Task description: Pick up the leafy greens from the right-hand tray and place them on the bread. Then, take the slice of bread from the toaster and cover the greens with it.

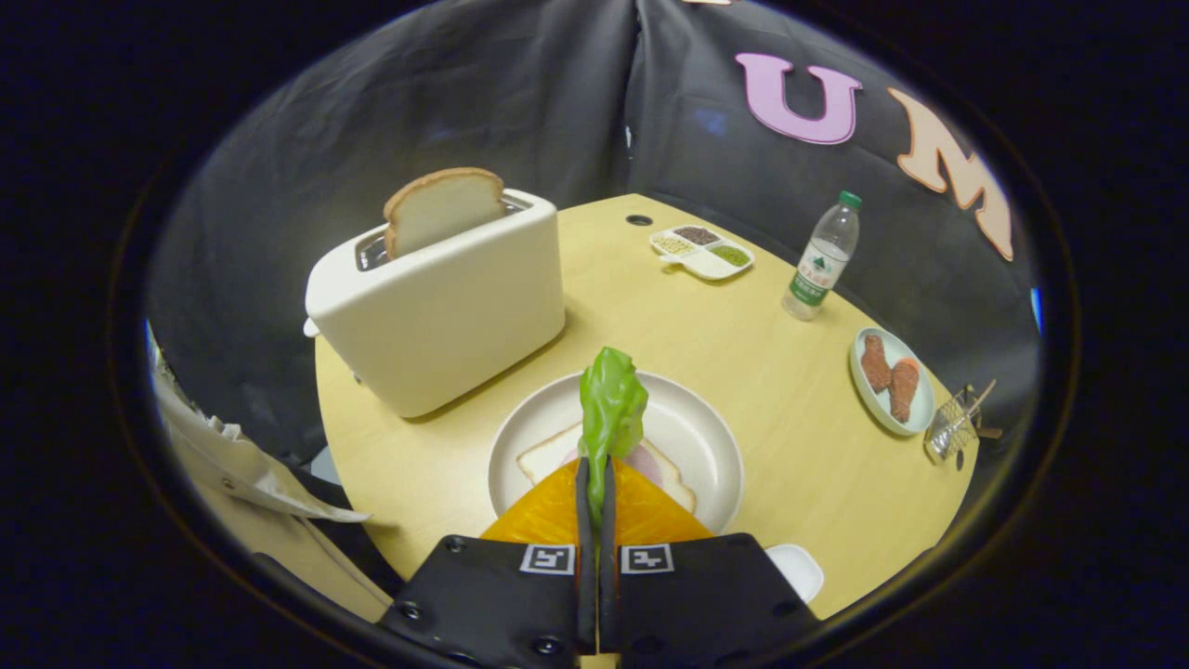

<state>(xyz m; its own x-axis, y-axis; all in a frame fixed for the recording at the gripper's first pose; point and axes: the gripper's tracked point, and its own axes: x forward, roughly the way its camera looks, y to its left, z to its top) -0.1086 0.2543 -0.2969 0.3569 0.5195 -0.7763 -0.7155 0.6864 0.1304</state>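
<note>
My gripper (595, 474) is shut on a leaf of green lettuce (611, 409), which sticks up from between the fingertips. It hangs over a white plate (706, 437) that holds a slice of bread (548, 455) with something pinkish on it, partly hidden by the fingers. Beyond the plate to the left stands a cream toaster (446, 307) with a second bread slice (444, 208) poking up from its slot.
On the round wooden table (790, 372) beyond the plate: a small divided dish of grains (702, 251), a water bottle (823, 258), a plate of chicken drumsticks (892, 379) and a small wire basket (957, 427). A small white tray (799, 567) lies right of the fingers.
</note>
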